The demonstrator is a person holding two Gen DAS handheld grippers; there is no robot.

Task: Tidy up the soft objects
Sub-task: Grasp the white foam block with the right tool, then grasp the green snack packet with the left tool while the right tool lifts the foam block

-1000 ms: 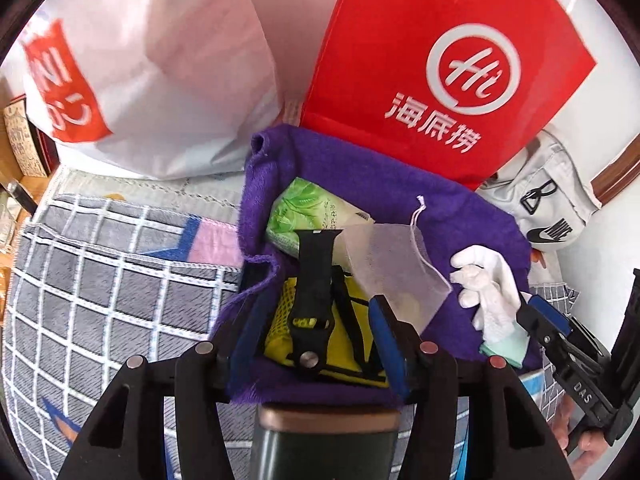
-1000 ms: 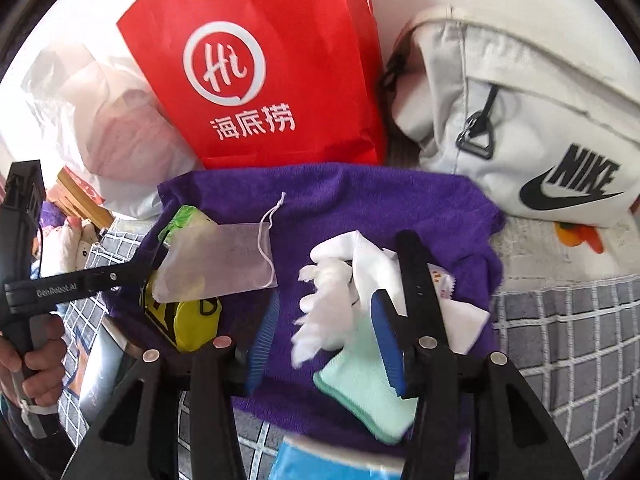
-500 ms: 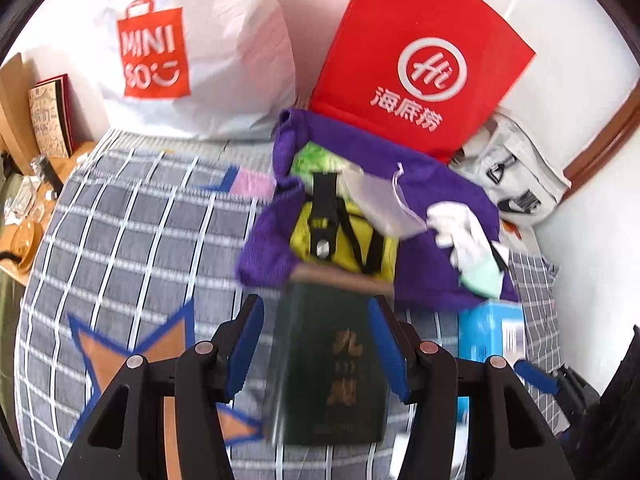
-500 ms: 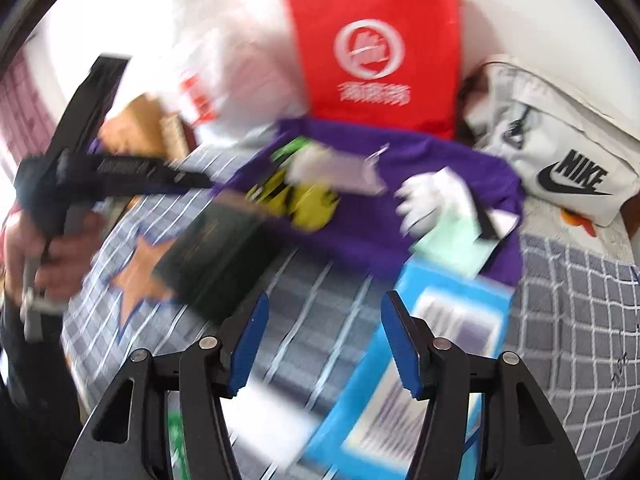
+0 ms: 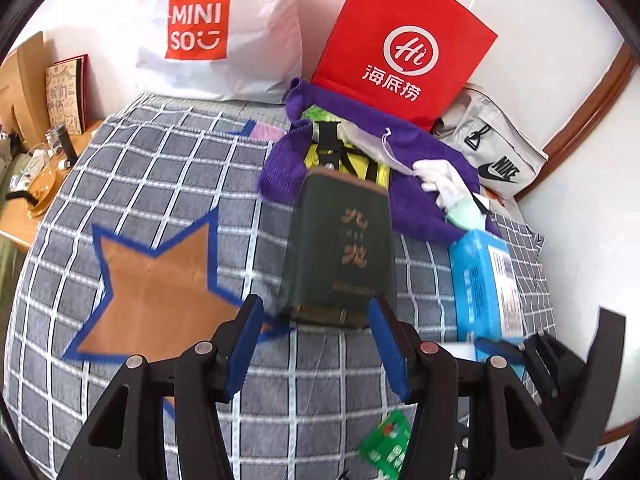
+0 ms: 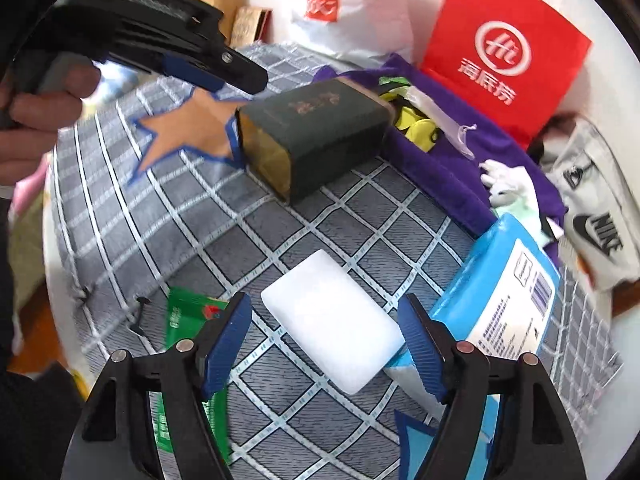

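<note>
A purple towel (image 5: 424, 212) lies on the checked bed cover with a yellow pouch (image 5: 348, 162), a mesh drawstring bag (image 5: 368, 140), a white glove (image 5: 444, 180) and a mint cloth (image 5: 464, 212) on it. A dark green box (image 5: 340, 248) lies just ahead of my left gripper (image 5: 316, 344), which is open and clear of the box. My right gripper (image 6: 324, 340) hovers over a white soft pack (image 6: 332, 320). Its jaws are opening, and the pack lies between them without the pads (image 6: 420, 344) pressing on it.
A blue wipes pack (image 6: 508, 292) lies right of the white pack, and a green packet (image 6: 188, 316) lies to its left. A red paper bag (image 5: 404, 44), a white Miniso bag (image 5: 200, 24) and a grey Nike bag (image 5: 496, 152) stand along the wall. A wooden side table (image 5: 24, 216) is at left.
Both grippers have pulled back from the purple towel toward the near bed. The dark green box now lies beyond the left fingertips. The right gripper rolled, widened and came over the white pack.
</note>
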